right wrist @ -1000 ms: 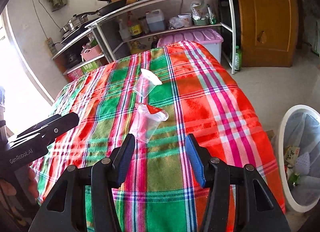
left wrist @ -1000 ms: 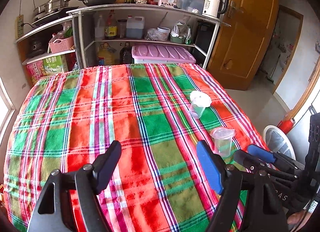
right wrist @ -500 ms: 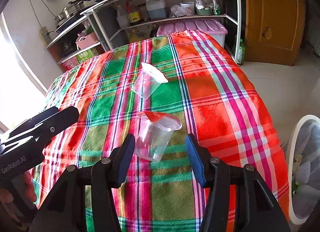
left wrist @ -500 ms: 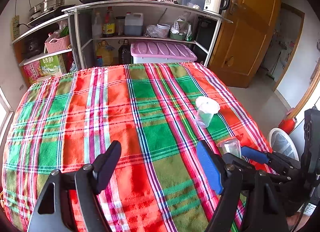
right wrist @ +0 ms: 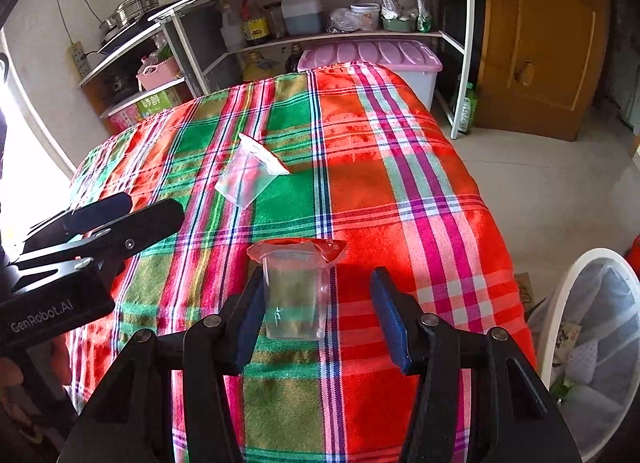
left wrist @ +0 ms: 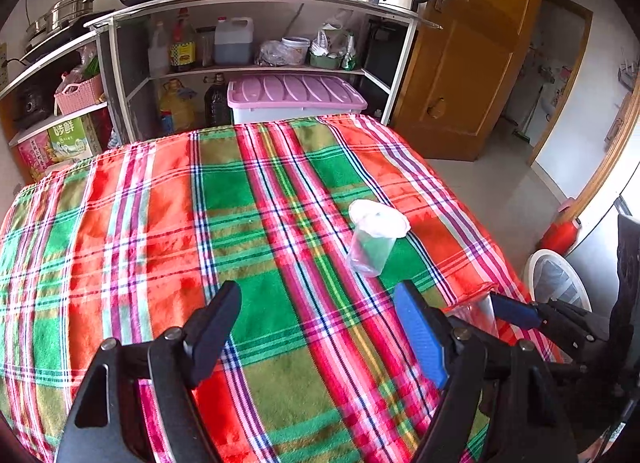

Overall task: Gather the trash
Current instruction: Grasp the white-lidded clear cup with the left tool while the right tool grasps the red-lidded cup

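Near cup (right wrist: pixel 298 295): clear plastic, red foil lid peeled, between my right gripper (right wrist: pixel 316 313) jaws, gap on one side.
Far cup (left wrist: pixel 374 237): clear, white lid.
My left gripper (left wrist: pixel 316 327): jaws apart, empty.

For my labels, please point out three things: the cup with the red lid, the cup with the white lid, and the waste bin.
cup with the red lid (right wrist: pixel 296 299): right wrist view, clear wall.
cup with the white lid (left wrist: pixel 370 249): left wrist view, clear wall.
waste bin (right wrist: pixel 560 287): right wrist view, white rim.
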The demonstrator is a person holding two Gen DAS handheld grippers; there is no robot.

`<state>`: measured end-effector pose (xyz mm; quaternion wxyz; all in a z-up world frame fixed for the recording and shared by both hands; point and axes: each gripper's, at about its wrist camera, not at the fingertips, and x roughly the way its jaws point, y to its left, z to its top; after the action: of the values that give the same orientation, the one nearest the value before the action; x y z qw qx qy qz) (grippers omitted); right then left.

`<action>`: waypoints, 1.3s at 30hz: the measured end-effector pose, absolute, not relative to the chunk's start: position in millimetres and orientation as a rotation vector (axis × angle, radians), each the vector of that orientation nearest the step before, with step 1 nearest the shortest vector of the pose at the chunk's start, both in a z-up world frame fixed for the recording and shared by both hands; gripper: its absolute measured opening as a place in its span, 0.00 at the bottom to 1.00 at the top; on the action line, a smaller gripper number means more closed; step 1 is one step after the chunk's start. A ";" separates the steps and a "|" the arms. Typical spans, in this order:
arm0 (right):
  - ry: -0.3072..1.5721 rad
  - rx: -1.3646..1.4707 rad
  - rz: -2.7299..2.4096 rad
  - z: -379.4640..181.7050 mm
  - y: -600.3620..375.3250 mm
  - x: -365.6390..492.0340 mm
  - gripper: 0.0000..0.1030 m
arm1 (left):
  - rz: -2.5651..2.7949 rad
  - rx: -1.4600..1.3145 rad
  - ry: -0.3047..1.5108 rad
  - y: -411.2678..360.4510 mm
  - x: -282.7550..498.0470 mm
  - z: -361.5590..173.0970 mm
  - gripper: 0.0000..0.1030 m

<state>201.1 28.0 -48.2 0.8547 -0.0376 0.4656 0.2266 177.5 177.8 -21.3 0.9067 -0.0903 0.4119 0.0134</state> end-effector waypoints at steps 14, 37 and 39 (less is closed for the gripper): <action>0.966 -0.110 0.465 -52.3 23.8 200.4 0.40 | -0.004 -0.091 0.890 153.3 216.6 -33.6 0.78; 0.950 -0.135 0.456 -55.5 26.0 195.3 0.40 | -0.029 -0.080 0.906 150.7 236.4 -44.8 0.28; 0.948 -0.138 0.454 -55.3 26.0 194.7 0.40 | -0.027 -0.079 0.907 150.8 235.7 -44.0 0.28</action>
<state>194.7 26.0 -55.3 0.8627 -0.0659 0.4522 0.2166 235.7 150.8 -44.0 0.8981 -0.0380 0.4380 -0.0133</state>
